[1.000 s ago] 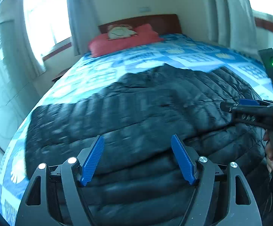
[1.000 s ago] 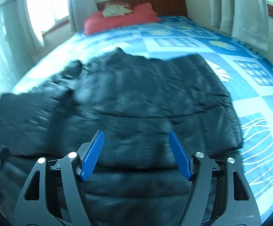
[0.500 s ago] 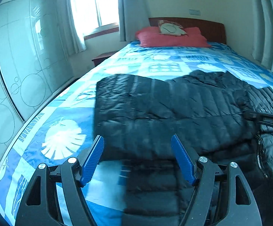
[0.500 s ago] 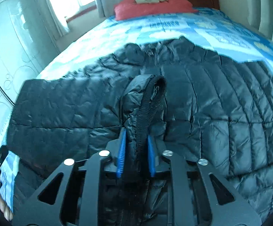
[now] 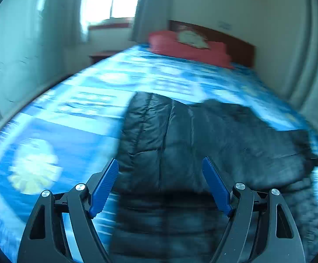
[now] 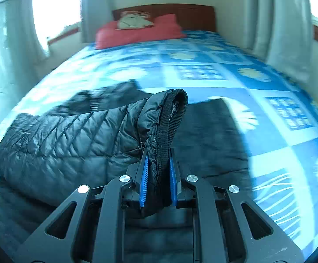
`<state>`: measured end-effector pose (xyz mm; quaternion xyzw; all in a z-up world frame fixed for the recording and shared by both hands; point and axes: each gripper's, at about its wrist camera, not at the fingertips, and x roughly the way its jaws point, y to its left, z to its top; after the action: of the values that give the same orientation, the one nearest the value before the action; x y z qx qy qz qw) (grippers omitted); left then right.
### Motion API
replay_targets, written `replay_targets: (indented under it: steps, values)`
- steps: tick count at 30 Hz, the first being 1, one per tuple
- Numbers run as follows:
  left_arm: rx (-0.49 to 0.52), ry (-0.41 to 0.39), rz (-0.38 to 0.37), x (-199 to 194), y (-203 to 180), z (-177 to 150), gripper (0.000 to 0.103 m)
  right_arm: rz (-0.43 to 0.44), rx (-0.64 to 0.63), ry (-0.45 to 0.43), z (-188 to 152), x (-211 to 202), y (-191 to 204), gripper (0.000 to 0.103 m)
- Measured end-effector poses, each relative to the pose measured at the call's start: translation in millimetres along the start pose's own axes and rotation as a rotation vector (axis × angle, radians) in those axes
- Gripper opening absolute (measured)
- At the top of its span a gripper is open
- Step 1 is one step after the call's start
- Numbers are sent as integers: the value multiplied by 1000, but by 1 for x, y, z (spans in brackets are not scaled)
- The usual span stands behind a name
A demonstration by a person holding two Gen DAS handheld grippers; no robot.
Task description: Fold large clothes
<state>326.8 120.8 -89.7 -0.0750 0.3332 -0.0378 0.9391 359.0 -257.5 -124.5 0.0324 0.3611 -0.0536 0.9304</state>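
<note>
**Sleeve cuff pinched over a jacket on a bed**

The right gripper [image 6: 158, 171] has its fingers clenched on the ribbed cuff [image 6: 172, 118] of a black puffer jacket [image 5: 202, 135] lying on the bed [image 6: 202, 65]. The left gripper [image 5: 160, 183] is opening, nothing between its fingers. The slick fabric could slip free if pulled hard. Blue patterned bedspread, red pillow [image 6: 137, 32], curtained windows.

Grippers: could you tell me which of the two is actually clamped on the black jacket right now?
The right gripper: its jaws pinch the ribbed cuff of the black puffer jacket. The left gripper has nothing between its opening jaws.
</note>
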Motion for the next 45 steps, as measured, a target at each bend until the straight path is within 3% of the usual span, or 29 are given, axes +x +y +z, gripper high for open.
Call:
replay_targets:
  steps: [1, 3, 6, 9, 12, 15, 19, 21, 22, 23, 27, 29, 33, 35, 40, 42, 45]
  values:
    - [7, 0, -36, -1, -5, -3, 78, 1, 14, 17, -3, 5, -8, 16]
    - [48, -9, -29, -2, -15, -8, 78, -2, 32, 50, -10, 17, -21, 16]
    - [94, -3, 57, 8, -21, -13, 78, -17, 43, 96, -22, 35, -29, 17]
    - [49, 24, 142, 23, -10, -11, 78, -17, 44, 96, -29, 42, -32, 18]
    - [14, 134, 260, 56, 9, -13, 78, -31, 31, 104, -31, 46, -29, 18]
    - [-48, 236, 215, 81, 27, -20, 79, -22, 32, 105, -31, 47, -31, 19]
    - [-19, 234, 201, 70, 26, -12, 79, -1, 34, 111, -27, 42, -32, 26]
    - [-17, 206, 188, 51, 29, -7, 78, 7, 39, 106, -23, 32, -32, 39]
    - [-25, 172, 179, 36, 32, -3, 78, 5, 44, 76, -21, 21, -30, 52]
    - [-31, 147, 171, 27, 35, 1, 78, 7, 41, 44, -18, 12, -28, 57]
    - [-83, 29, 121, 4, 41, 25, 78, 65, 30, -16, 0, -4, -7, 57]
    - [-72, 33, 100, 20, 32, 37, 78, 109, 37, 9, 7, 8, 6, 57]
    - [-14, 110, 127, 76, 14, 36, 78, 116, 11, 80, 4, 47, 32, 57]
    - [68, 196, 230, 110, 10, 20, 79, 101, -6, 132, -5, 67, 38, 61]
    - [44, 231, 209, 108, 16, 20, 77, 121, 8, 124, -1, 63, 39, 62]
    - [45, 190, 210, 87, 12, 31, 77, 127, 23, 77, 8, 51, 35, 62]
    - [84, 64, 188, 65, -4, 53, 77, 129, 48, 63, 23, 53, 30, 62]
